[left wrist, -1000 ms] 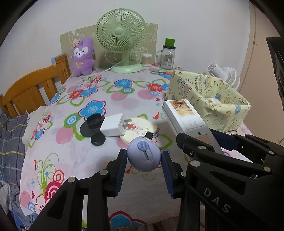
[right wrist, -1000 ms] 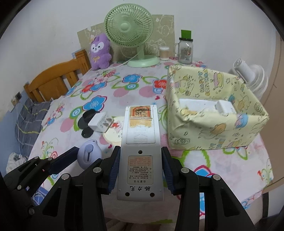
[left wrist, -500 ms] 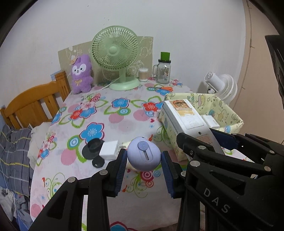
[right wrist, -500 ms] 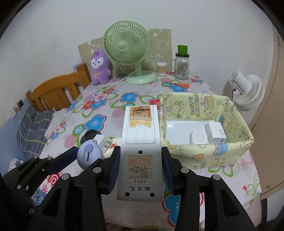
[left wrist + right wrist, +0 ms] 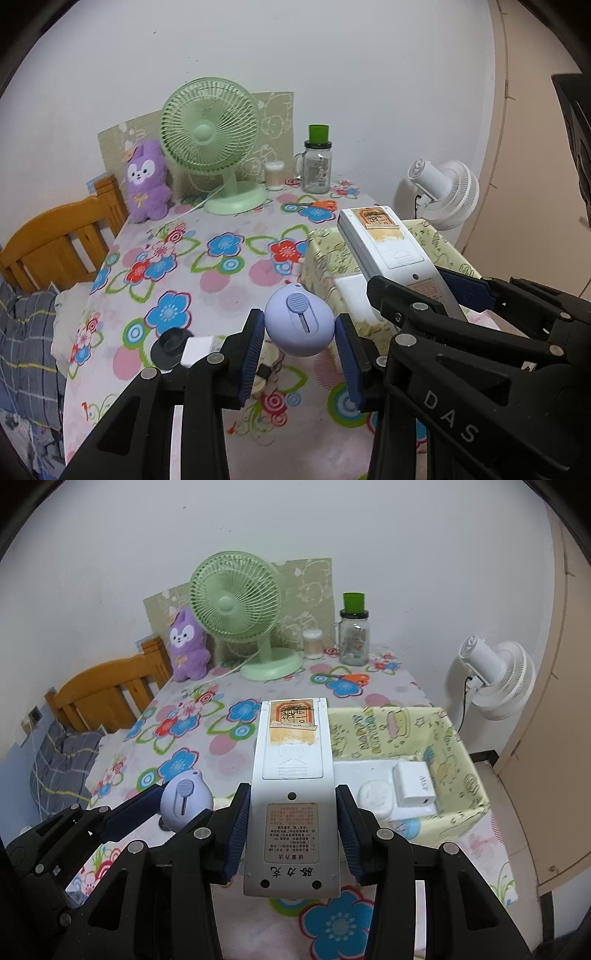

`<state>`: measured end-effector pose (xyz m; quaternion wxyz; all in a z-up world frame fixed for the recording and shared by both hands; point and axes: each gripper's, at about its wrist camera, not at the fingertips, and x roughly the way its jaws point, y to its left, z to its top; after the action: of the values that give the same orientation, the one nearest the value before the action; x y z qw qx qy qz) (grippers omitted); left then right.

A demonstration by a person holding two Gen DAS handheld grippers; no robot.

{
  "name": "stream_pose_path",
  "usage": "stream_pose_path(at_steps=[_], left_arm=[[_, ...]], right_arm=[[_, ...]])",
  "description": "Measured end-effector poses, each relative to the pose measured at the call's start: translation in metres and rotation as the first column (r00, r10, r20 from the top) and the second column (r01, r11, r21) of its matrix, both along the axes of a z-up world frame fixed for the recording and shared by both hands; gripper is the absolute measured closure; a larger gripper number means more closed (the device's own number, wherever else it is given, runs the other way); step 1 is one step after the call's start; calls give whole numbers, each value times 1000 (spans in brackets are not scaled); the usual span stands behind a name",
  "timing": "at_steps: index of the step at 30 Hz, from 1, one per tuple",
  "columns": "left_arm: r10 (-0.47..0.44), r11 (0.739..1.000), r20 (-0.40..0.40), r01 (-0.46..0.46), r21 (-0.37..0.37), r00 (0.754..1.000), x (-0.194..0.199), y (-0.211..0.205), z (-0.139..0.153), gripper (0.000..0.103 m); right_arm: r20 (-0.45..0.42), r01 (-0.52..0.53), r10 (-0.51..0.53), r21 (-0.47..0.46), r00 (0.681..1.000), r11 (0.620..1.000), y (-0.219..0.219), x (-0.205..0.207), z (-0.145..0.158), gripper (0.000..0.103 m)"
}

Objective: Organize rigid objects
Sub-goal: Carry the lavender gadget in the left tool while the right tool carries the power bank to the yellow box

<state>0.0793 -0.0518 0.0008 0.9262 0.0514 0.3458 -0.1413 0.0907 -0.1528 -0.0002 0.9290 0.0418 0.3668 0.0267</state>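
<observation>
The left gripper (image 5: 300,354) has its fingers clamped on a lilac egg-shaped gadget (image 5: 300,325), held above the floral table (image 5: 221,280). The right gripper (image 5: 291,830) has its fingers closed on a white remote control (image 5: 291,794), back side up, just left of the yellow fabric bin (image 5: 461,775), which holds a white charger (image 5: 413,784) and a round white piece (image 5: 373,794). Behind stand a green fan (image 5: 208,136), purple plush (image 5: 146,181) and glass jar (image 5: 317,168). A black disc (image 5: 168,345) and white adapter (image 5: 197,349) lie just beside the left fingers (image 5: 249,356).
</observation>
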Motion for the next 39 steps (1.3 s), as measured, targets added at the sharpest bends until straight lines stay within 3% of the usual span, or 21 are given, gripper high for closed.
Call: stream_pose_path(at_steps=[13, 39], left_arm=[[-53, 999, -6, 53, -8, 999, 21, -41, 2, 63], [-117, 993, -76, 119, 18, 990, 69, -99, -25, 63]], right_arm=[[-5, 38, -38, -9, 999, 999, -38, 16, 4, 56], [-77, 113, -112, 12, 991, 994, -95, 60, -26, 55]])
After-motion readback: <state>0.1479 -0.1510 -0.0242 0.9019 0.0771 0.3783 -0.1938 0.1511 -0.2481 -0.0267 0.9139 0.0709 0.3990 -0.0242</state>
